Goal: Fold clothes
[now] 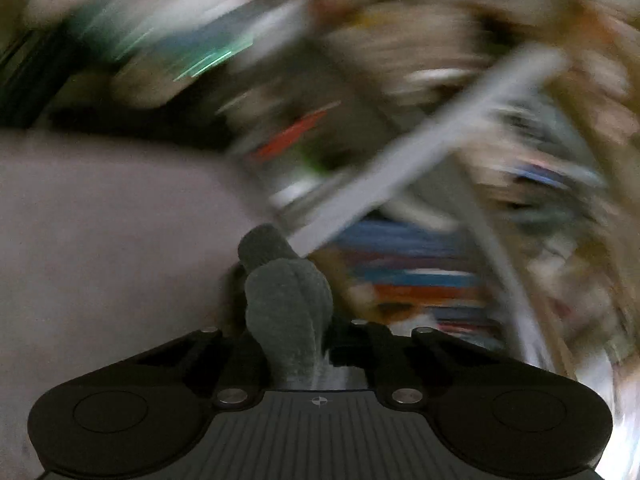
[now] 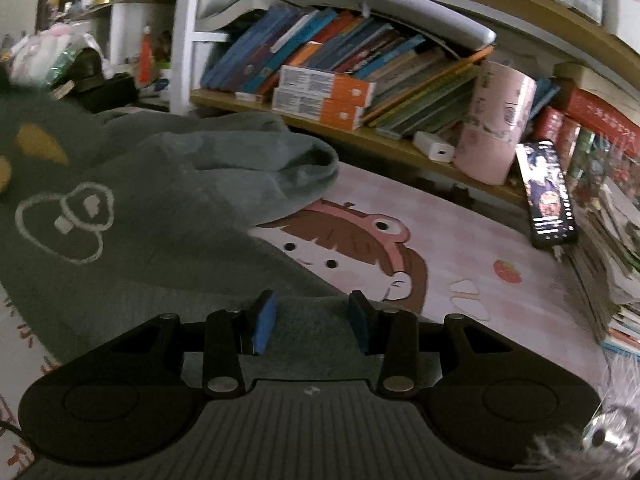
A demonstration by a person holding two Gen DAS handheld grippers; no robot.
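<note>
A dark green fleece garment (image 2: 152, 216) with a white outline print lies spread on the pink cartoon desk mat (image 2: 440, 240), its far part bunched in a fold. My right gripper (image 2: 312, 322) is open, its blue pads (image 2: 266, 322) low over the garment's near edge, holding nothing. In the left wrist view, my left gripper (image 1: 294, 344) is shut on a bunched fold of the green garment (image 1: 286, 300), lifted off the surface. That view is heavily motion-blurred.
A shelf of books (image 2: 340, 64) runs along the back of the desk. A pink cup (image 2: 496, 120), a white charger (image 2: 434, 148) and a phone (image 2: 546, 196) stand near it. Stacked books (image 2: 612, 248) sit at the right edge. The left wrist view shows a blurred wall and shelf.
</note>
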